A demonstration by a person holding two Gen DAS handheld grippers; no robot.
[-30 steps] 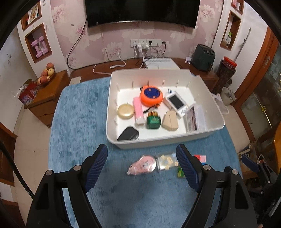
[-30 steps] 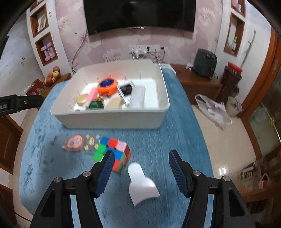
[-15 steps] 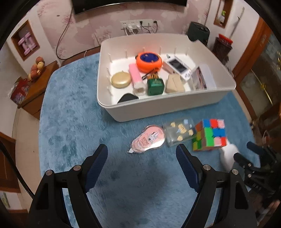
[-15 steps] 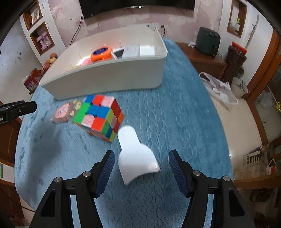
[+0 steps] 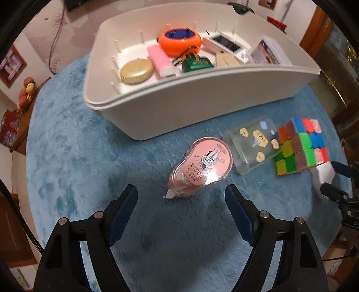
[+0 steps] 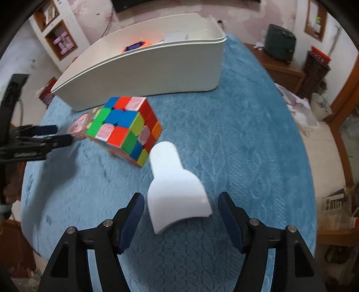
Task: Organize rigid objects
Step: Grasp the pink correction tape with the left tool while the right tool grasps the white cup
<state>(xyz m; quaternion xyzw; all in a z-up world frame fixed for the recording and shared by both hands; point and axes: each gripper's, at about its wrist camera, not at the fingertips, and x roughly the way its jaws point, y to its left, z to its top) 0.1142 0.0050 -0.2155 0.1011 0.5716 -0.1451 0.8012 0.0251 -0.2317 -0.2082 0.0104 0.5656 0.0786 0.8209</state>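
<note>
The left gripper (image 5: 180, 197) hangs with jaws wide apart just short of the pink plastic correction-tape dispenser (image 5: 200, 167) on the blue-covered table (image 5: 78, 157). The right gripper's (image 6: 181, 203) jaws, just opening, flank the white flared plastic piece (image 6: 175, 188) without touching.

Pink floral wallpaper (image 6: 179, 9) fills the top of the frame. White wall niches (image 6: 60, 38) sit upper left, a dark wooden cabinet (image 6: 285, 69) upper right. A blue plush cloth (image 6: 246, 134) covers the table; pale glossy floor tiles (image 6: 329, 143) show at right.
</note>
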